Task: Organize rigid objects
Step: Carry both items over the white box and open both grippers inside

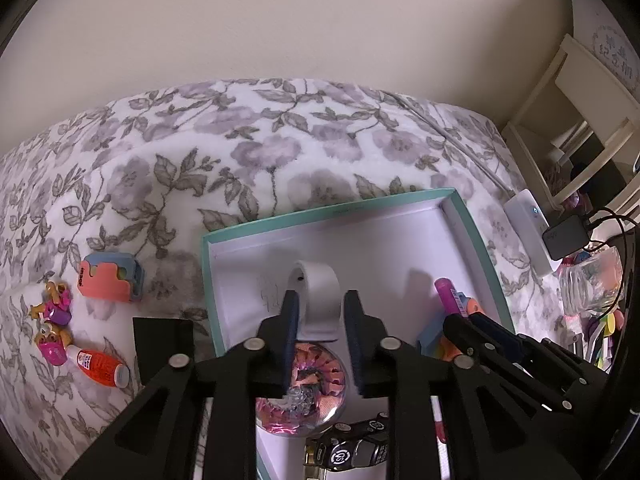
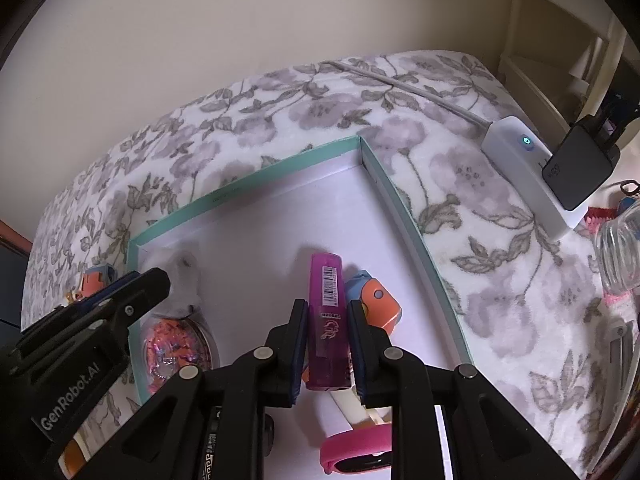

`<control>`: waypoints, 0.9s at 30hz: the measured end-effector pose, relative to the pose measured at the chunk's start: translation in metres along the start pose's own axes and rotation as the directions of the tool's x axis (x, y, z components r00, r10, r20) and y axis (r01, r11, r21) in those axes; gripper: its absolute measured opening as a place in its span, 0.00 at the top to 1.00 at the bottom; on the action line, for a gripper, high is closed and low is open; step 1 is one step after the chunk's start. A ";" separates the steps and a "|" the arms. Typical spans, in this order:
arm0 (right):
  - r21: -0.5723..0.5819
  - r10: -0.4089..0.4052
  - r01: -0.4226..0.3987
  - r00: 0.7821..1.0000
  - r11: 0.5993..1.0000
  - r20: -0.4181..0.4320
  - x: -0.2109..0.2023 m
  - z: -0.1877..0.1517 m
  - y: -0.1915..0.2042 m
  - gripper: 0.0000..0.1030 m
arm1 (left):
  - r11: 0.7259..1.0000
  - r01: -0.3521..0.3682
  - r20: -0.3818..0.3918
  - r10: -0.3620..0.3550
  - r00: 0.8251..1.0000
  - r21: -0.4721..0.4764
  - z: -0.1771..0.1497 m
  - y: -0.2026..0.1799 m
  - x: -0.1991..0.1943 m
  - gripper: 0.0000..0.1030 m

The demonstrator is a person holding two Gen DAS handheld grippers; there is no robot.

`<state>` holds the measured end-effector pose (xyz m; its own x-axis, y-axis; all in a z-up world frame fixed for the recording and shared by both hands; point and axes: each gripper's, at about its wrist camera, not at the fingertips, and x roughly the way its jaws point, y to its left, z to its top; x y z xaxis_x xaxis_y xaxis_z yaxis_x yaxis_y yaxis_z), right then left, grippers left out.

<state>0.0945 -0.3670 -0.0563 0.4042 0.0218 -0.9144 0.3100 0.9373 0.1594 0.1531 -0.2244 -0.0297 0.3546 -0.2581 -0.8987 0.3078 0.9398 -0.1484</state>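
Note:
A teal box [image 1: 328, 210] with a white floor lies on the flowered blanket. My left gripper [image 1: 321, 296] points down into it, its pads on either side of a white looped band [image 1: 314, 280] that rests on the box floor. My right gripper [image 2: 328, 305] is shut on a purple tube [image 2: 326, 280] with a barcode, held low over the box [image 2: 240, 192] beside an orange and blue toy [image 2: 376, 300]. Also in the box are a pink glitter dome [image 1: 300, 384], a black watch [image 1: 348, 452] and a pink band [image 2: 356, 456].
On the blanket left of the box lie an orange and blue holder [image 1: 110, 278], small toy figures [image 1: 52, 308], an orange bottle [image 1: 98, 366] and a black square [image 1: 162, 344]. A white power strip [image 2: 520, 168], a black charger [image 2: 580, 164] and a glass jar [image 2: 620, 252] stand at the right.

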 end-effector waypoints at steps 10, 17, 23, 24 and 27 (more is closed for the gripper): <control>-0.023 -0.021 0.022 1.000 1.000 0.022 -0.010 0.003 0.005 0.77 | 1.000 -0.018 0.021 0.018 1.000 -0.018 0.006 0.006 -0.011 0.59; -0.028 -0.037 0.038 0.998 0.999 0.049 -0.018 0.005 0.006 0.58 | 0.996 -0.070 0.041 0.072 0.997 -0.047 0.012 0.019 -0.021 0.45; -0.037 -0.050 0.053 0.997 0.998 0.061 -0.019 0.006 0.007 0.40 | 0.989 -0.124 0.054 0.129 0.990 -0.079 0.015 0.035 -0.024 0.29; -0.038 -0.052 0.054 0.997 0.998 0.064 -0.019 0.006 0.007 0.36 | 0.987 -0.132 0.055 0.137 0.989 -0.086 0.015 0.037 -0.024 0.28; -0.040 -0.053 0.056 0.996 0.998 0.071 -0.019 0.006 0.007 0.31 | 0.982 -0.152 0.051 0.159 0.986 -0.112 0.015 0.047 -0.024 0.28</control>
<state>0.0938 -0.3633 -0.0353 0.4473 -0.0527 -0.8928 0.2978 0.9501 0.0931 0.1726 -0.1777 -0.0087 0.4437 -0.1169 -0.8885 0.1493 0.9872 -0.0554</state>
